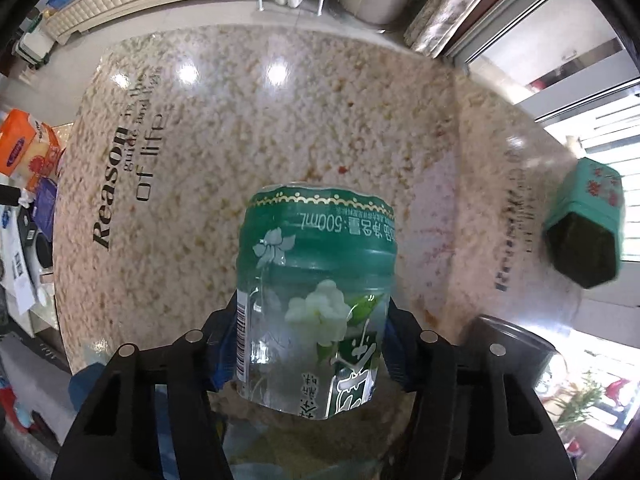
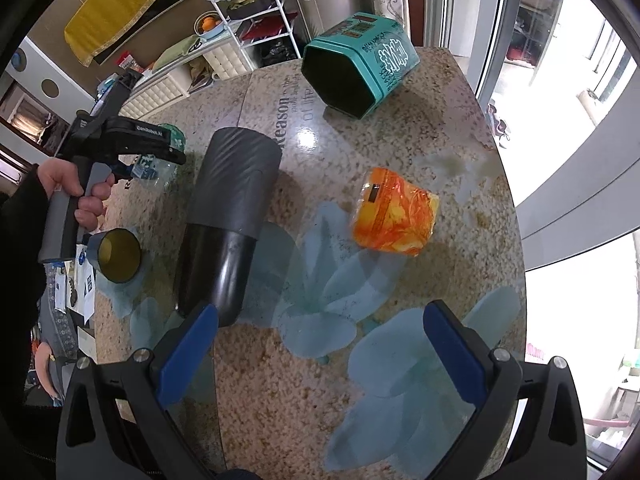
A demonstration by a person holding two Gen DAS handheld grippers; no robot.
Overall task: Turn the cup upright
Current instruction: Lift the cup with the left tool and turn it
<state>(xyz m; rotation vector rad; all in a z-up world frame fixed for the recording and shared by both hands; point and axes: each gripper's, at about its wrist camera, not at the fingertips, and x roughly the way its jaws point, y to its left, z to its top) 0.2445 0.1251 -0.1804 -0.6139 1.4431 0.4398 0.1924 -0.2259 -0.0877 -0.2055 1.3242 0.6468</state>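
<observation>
A clear plastic cup (image 1: pixel 316 300) with a green jasmine label stands upside down on the speckled table (image 1: pixel 240 128); its print reads inverted. My left gripper (image 1: pixel 310 344) is shut on its lower part, blue pads on both sides. In the right wrist view the left gripper (image 2: pixel 160 156) shows at far left with the cup (image 2: pixel 160 168) mostly hidden behind it. My right gripper (image 2: pixel 320 344) is open and empty above the table's near part.
A grey and black flask (image 2: pixel 228 216) lies on its side. A teal hexagonal tin (image 2: pixel 356 68) lies on its side at the far edge. An orange wrapped cup (image 2: pixel 394 212) lies mid-table. A small blue cup (image 2: pixel 116 256) lies at left.
</observation>
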